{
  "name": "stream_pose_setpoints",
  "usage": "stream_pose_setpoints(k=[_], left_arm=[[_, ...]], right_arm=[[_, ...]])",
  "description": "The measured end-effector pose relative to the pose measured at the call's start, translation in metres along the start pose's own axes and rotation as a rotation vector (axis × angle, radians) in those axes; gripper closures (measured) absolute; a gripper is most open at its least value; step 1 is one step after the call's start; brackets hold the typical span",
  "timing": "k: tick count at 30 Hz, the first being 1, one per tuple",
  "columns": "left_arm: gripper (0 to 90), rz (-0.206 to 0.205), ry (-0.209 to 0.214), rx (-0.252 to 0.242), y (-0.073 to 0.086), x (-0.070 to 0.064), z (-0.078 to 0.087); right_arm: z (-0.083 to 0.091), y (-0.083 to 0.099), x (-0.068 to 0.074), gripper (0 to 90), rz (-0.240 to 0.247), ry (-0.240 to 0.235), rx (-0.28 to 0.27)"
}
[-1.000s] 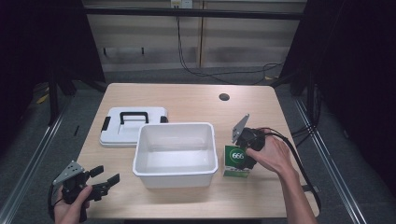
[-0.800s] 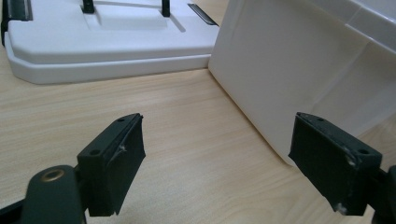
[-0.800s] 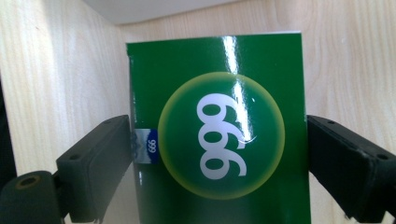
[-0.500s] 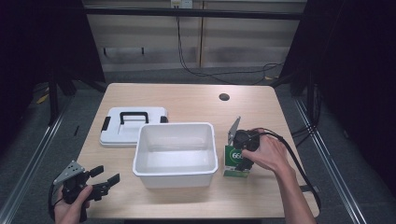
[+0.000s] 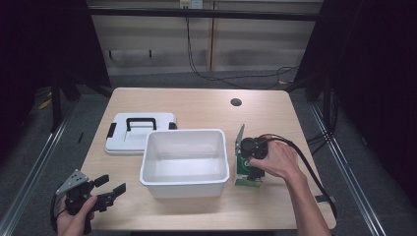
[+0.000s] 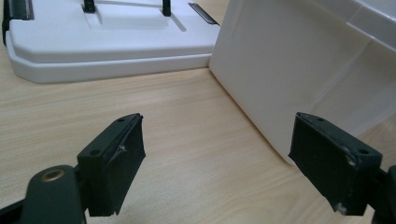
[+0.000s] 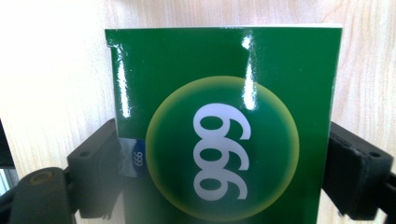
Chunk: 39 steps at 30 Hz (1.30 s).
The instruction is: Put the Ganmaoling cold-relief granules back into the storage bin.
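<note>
The right gripper (image 5: 252, 167) has lowered, jaws clamping the glossy green "999" box (image 7: 219, 126); left gripper (image 5: 105, 189) released; white plastic tub (image 5: 184, 179) unfilled.

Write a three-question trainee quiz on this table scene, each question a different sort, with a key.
1. True or false: the lid sits on the white bin.
2. The right gripper has its jaws on either side of: A) a cup B) the green box C) a cable
3. Fill in: the left gripper is ____.

Key: 1 false, it lies on the table behind the bin; 2 B; 3 open.
</note>
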<state>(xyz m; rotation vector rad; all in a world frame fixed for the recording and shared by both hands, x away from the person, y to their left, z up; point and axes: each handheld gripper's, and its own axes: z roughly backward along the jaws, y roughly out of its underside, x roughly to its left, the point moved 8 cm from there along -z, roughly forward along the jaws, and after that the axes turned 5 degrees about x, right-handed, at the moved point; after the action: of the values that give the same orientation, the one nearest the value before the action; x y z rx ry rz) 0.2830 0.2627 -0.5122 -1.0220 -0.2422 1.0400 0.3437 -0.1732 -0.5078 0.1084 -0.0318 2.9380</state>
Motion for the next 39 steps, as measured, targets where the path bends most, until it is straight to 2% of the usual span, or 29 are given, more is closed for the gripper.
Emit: stream_pose_setpoints(k=[7,15,16,19,23,26,27,30,39], left_arm=[[17.4,-0.001,-0.001,0.0,0.0,0.0,0.0],[17.4,-0.002,-0.001,0.0,0.0,0.0,0.0],[17.4,-0.002,0.0,-0.001,0.0,0.0,0.0],[17.4,0.003,0.001,-0.004,0.0,0.0,0.0],[17.4,-0.002,0.002,-0.001,0.0,0.0,0.0],[17.4,0.001,-0.001,-0.008,-0.001,0.0,0.0],[17.5,0.001,-0.001,-0.008,-0.001,0.0,0.0],[17.4,0.002,-0.001,-0.006,-0.001,0.0,0.0],[17.4,0.004,0.0,-0.006,-0.001,0.0,0.0]], right_arm=[[0.001,0.0,0.001,15.8,-0.002,0.013,-0.003],[0.002,0.0,0.003,16.1,-0.009,-0.007,0.004],[0.002,-0.001,0.002,16.1,0.004,-0.011,0.001],[0.004,0.0,0.004,16.1,-0.012,-0.015,0.007],[0.01,-0.001,0.003,16.1,-0.001,-0.011,-0.024],[0.016,-0.001,0.005,16.2,-0.015,-0.019,-0.049],[0.017,0.0,0.004,16.1,-0.004,-0.015,-0.053],[0.021,0.003,0.005,16.2,-0.028,-0.019,-0.057],[0.046,0.006,0.003,16.2,-0.039,0.021,-0.119]])
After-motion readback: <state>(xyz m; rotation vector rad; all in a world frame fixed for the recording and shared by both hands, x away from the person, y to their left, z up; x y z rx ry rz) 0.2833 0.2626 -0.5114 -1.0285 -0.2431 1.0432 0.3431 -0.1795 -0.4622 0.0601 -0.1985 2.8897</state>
